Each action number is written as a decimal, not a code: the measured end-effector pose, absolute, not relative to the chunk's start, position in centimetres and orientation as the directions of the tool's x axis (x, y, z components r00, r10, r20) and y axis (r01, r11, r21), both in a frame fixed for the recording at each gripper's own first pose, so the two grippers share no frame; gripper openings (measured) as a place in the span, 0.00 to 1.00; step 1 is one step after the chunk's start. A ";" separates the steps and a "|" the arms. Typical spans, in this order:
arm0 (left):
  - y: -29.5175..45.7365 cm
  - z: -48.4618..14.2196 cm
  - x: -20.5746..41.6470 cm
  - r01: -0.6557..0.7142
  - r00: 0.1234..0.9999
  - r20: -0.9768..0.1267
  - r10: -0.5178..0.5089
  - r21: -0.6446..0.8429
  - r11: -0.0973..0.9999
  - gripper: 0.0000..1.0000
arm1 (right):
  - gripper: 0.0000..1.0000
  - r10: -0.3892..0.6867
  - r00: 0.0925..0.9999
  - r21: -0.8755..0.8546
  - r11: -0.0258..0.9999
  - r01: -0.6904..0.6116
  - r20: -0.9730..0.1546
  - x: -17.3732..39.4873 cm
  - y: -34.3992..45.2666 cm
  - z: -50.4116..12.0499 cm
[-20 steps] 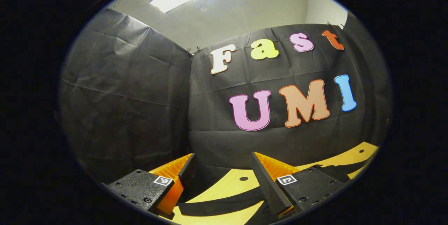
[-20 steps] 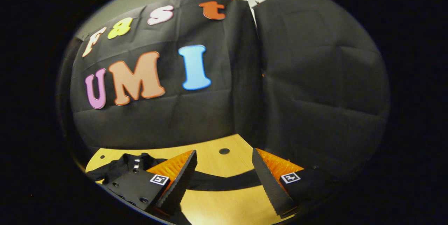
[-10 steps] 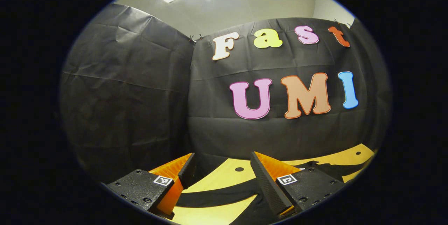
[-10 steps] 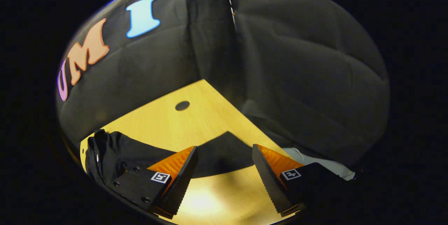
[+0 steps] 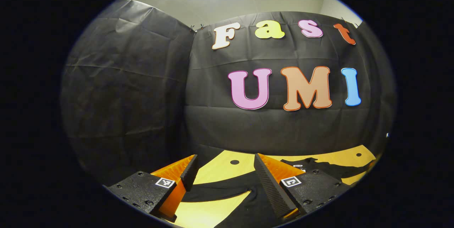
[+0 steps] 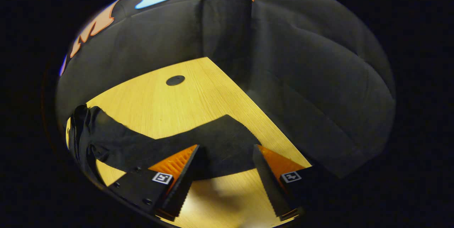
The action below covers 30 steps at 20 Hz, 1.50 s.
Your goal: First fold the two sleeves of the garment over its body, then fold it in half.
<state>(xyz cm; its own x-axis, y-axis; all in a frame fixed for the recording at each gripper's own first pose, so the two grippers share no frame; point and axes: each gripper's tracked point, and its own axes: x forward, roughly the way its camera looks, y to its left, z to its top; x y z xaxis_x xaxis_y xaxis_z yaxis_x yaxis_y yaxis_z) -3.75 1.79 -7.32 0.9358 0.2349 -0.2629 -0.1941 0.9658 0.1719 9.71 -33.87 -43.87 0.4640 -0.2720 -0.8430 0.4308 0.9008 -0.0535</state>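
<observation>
Folding looks barely begun, as I judge it: in the left gripper view my left gripper (image 5: pixel 223 178) hangs wide open and empty above the black garment (image 5: pixel 248 194) spread on the wooden table (image 5: pixel 216 169), its sleeve (image 5: pixel 212 192) unfolded. In the right gripper view my right gripper (image 6: pixel 225 171), open and empty too, straddles the other sleeve (image 6: pixel 220 139), outstretched and flat. Only small square markers sit on my fingers (image 6: pixel 177 185); no brand is readable on the cloth.

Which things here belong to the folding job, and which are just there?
Job: black garment with its sleeve, left gripper, right gripper, both open.
Just there: wooden table, the table's round hole.
</observation>
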 end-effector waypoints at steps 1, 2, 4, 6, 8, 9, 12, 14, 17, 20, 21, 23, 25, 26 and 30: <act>1.9 -7.5 -3.6 -0.197 0.934 -0.268 0.237 0.166 0.966 0.92 | 0.90 -0.270 0.471 -0.042 0.898 0.439 -0.840 10.2 -33.9 -43.4; 1.9 -7.6 -3.5 -0.198 0.933 -0.269 0.237 0.164 0.966 0.94 | 0.85 -0.259 0.478 -0.028 0.899 0.438 -0.839 10.4 -33.9 -43.2; 2.0 -7.6 -3.4 -0.199 0.933 -0.268 0.239 0.169 0.965 0.94 | 0.66 -0.245 0.483 -0.015 0.902 0.431 -0.841 10.7 -32.8 -43.7; 2.2 -7.6 -3.3 -0.198 0.934 -0.266 0.239 0.174 0.965 0.94 | 0.43 -0.230 0.486 0.004 0.901 0.434 -0.843 11.0 -32.2 -43.7; 2.6 -7.6 -3.4 -0.198 0.934 -0.264 0.241 0.180 0.964 0.94 | 0.29 -0.210 0.481 0.030 0.896 0.443 -0.851 10.8 -31.7 -43.8; 2.7 -7.4 -3.4 -0.199 0.934 -0.262 0.243 0.182 0.963 0.94 | 0.18 -0.218 0.481 0.024 0.894 0.447 -0.849 11.0 -31.8 -43.7; 3.7 -6.7 -3.9 -0.208 0.934 -0.251 0.254 0.195 0.958 0.94 | 0.11 -0.243 0.486 -0.002 0.896 0.444 -0.840 11.4 -31.8 -42.7; 4.7 -5.8 -4.3 -0.224 0.935 -0.231 0.269 0.203 0.953 0.94 | 0.11 -0.247 0.524 0.009 0.899 0.437 -0.815 12.4 -30.9 -40.3; 6.3 -5.5 -5.2 -0.254 0.929 -0.223 0.294 0.194 0.948 0.94 | 0.11 -0.199 0.620 0.088 0.912 0.401 -0.759 15.5 -26.9 -34.7; 7.8 -6.3 -6.3 -0.286 0.917 -0.243 0.316 0.151 0.946 0.92 | 0.11 -0.145 0.742 0.104 0.955 0.279 -0.655 18.5 -21.2 -27.9; 8.4 -6.4 -6.7 -0.296 0.914 -0.249 0.321 0.132 0.946 0.94 | 0.11 -0.108 0.779 0.117 0.967 0.228 -0.618 18.8 -19.0 -25.5; 9.7 -6.5 -7.8 -0.317 0.906 -0.254 0.337 0.117 0.941 0.94 | 0.11 0.002 0.821 0.174 0.978 0.119 -0.571 21.6 -12.4 -22.9; 11.4 -6.2 -9.0 -0.342 0.899 -0.246 0.363 0.125 0.931 0.94 | 0.11 0.111 0.819 0.213 0.977 0.013 -0.562 24.0 -5.2 -22.8; 12.5 -6.0 -9.7 -0.353 0.893 -0.246 0.376 0.134 0.926 0.94 | 0.11 0.173 0.808 0.236 0.971 -0.044 -0.564 24.8 -1.0 -23.4; 17.0 -5.5 -13.3 -0.425 0.851 -0.246 0.465 0.199 0.883 0.94 | 0.11 0.380 0.711 0.279 0.924 -0.261 -0.592 26.7 13.6 -26.5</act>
